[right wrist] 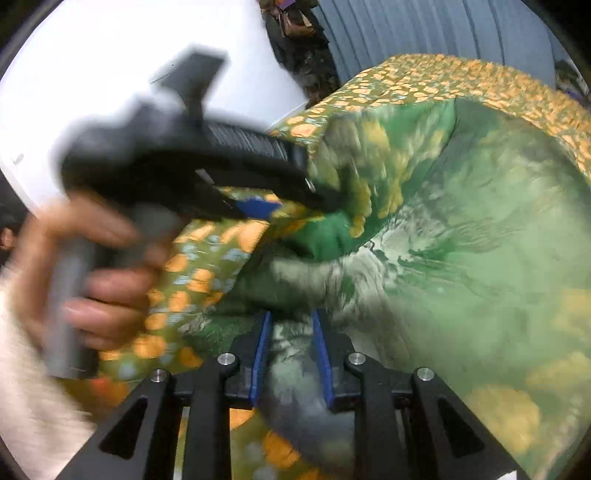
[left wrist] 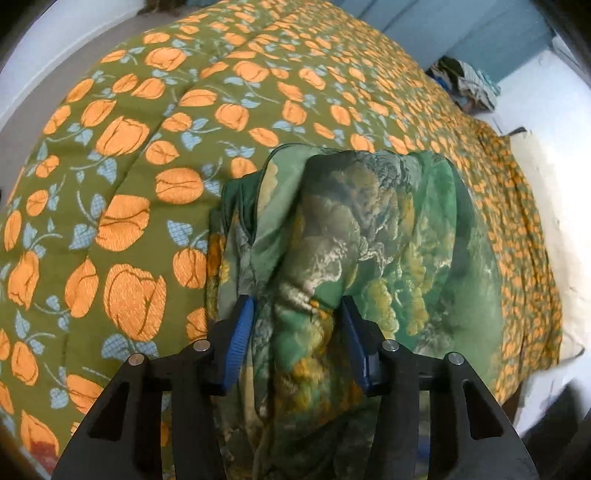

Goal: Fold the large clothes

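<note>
Black arms with blue pads fill the bottom of both views. On the left tool [left wrist: 297, 332] the blue pads [left wrist: 240, 339] stand partly apart with a thick bunch of the shiny green cloth with cloudy yellow and white patches [left wrist: 354, 236] between them. They touch the bunch on both sides, so I think it is pinched. The right tool [right wrist: 291, 354] has its pads much closer together and nips a thinner fold of the same cloth [right wrist: 461, 258].

I think both tools hold the cloth so that one part can be laid over another, which is how you fold a big thing. The cloth lies in a lump on the bed, on top of the olive bedspread with orange tulips and pale blue leaves [left wrist: 122, 177], near the bed's edge.

From the right view, the person's hand [right wrist: 92, 280] grips the grey handle of the left tool, and a cream sleeve [right wrist: 22, 387] shows below it. That view is blurry.

Far off lies a pile of other clothes [left wrist: 469, 85] beside the bed, by a blue wall [left wrist: 461, 33]. Nothing sits on the bedspread in the way, but the lump is still bunched up, so it may need smoothing before it folds flat
</note>
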A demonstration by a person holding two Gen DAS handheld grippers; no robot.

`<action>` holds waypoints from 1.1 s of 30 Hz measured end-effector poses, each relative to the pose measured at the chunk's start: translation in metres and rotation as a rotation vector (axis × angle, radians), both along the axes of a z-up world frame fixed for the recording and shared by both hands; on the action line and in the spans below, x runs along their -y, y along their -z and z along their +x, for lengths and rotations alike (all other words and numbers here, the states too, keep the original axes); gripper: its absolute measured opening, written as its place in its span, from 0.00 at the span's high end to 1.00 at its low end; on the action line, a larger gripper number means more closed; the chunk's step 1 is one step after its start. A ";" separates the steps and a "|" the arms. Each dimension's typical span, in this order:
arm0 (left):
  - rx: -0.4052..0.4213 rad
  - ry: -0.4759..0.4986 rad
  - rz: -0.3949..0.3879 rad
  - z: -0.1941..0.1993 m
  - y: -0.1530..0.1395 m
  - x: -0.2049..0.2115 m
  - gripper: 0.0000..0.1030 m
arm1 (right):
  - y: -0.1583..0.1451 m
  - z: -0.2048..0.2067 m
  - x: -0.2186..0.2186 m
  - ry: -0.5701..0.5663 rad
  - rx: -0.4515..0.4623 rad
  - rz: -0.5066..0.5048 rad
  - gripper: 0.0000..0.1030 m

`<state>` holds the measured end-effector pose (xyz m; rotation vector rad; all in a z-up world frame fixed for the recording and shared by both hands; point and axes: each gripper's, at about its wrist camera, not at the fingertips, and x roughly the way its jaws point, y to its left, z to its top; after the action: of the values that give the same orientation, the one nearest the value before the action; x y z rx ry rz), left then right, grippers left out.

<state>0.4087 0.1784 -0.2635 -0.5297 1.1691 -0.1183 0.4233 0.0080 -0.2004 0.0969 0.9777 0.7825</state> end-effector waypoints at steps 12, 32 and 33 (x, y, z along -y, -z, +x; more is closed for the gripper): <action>-0.012 0.001 -0.025 -0.006 0.019 -0.003 0.53 | -0.007 0.163 -0.040 0.052 -0.018 -0.170 0.73; -0.021 -0.004 0.039 0.003 0.037 -0.001 0.50 | -0.022 0.094 0.022 -0.002 -0.035 -0.102 0.75; -0.022 -0.003 0.039 0.003 0.038 -0.002 0.50 | -0.031 0.070 0.038 -0.010 -0.001 -0.110 0.75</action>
<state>0.4116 0.1804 -0.3013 -0.4991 1.1894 -0.0877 0.4935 -0.0299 -0.1699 -0.0029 1.0213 0.7367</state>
